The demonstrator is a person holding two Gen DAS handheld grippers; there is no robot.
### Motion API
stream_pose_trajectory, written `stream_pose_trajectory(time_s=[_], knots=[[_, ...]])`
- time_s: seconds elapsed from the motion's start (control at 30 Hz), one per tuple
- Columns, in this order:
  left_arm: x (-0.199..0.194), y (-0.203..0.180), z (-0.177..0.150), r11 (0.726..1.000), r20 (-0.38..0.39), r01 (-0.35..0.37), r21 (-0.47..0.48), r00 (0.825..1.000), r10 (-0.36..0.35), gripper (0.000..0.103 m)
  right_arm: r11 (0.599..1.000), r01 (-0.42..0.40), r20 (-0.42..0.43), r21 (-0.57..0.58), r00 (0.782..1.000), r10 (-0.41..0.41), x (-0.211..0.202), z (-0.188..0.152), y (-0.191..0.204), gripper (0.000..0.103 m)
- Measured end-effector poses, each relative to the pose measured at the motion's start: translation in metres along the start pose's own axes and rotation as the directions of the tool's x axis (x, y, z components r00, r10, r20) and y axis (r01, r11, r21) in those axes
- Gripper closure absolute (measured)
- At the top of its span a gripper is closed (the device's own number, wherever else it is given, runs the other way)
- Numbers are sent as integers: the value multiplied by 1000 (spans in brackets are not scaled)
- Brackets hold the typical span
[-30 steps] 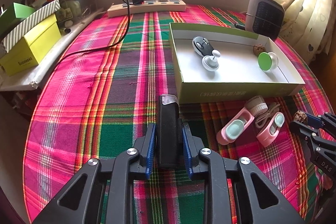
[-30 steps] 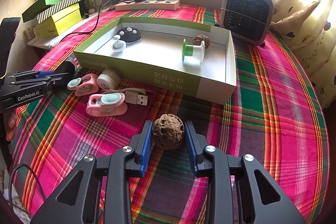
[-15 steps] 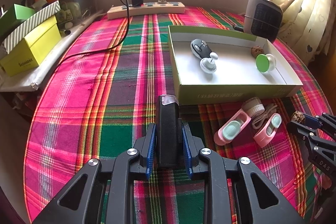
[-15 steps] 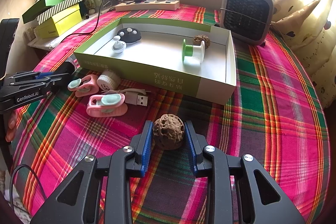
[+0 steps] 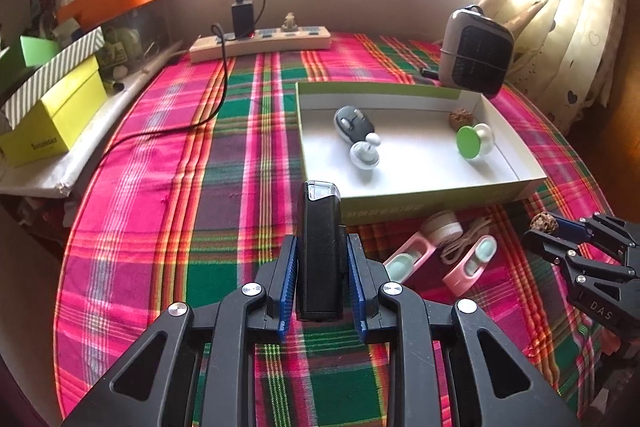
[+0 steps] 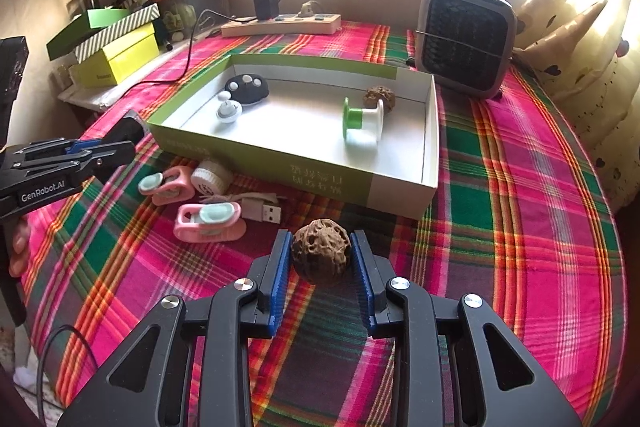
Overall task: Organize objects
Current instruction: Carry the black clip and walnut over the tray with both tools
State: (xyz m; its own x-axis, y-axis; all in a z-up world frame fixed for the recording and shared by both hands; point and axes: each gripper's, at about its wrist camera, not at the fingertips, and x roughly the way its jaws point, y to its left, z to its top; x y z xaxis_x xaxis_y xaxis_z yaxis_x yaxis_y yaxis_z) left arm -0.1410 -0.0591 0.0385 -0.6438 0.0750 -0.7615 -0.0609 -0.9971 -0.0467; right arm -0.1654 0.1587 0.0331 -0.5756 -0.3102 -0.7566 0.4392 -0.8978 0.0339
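Observation:
My left gripper (image 5: 322, 261) is shut on a black bar-shaped device (image 5: 320, 247) with a clear tip, held above the plaid cloth in front of the green-and-white tray (image 5: 420, 205). My right gripper (image 6: 322, 259) is shut on a brown walnut (image 6: 322, 251), near the tray's front corner (image 6: 400, 195). In the tray lie a black mouse (image 6: 246, 89), a white knob (image 6: 228, 111), a green-and-white spool (image 6: 362, 123) and another walnut (image 6: 380, 97). Two pink clips (image 6: 208, 221), a round white piece (image 6: 212, 177) and a USB cable (image 6: 260, 211) lie on the cloth.
A grey fan heater (image 6: 464, 43) stands behind the tray on the right. A power strip (image 5: 260, 41) with a black charger lies at the back. Yellow and green boxes (image 5: 48, 107) are stacked at the left. Curtains (image 5: 568, 7) hang at the right.
Both grippers have risen with their objects still held. The left view now looks down on the tray from higher up.

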Motion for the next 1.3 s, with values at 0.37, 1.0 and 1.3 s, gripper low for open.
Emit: stream_pose_trajectory(time_s=[0.37,1.0,1.3], knots=[[-1,-14,15,999,11,22,32,1000,-22,81,1000,-18,43,-22,999,18,-9,26,2,72],[28,-18,44,999,-12,46,1,999,-46,81,998,-56,47,-28,997,57,28,89,2,72],[39,-17,48,999,-21,40,-17,999,-40,82,998,-54,0,-15,999,54,62,114,-3,72]])
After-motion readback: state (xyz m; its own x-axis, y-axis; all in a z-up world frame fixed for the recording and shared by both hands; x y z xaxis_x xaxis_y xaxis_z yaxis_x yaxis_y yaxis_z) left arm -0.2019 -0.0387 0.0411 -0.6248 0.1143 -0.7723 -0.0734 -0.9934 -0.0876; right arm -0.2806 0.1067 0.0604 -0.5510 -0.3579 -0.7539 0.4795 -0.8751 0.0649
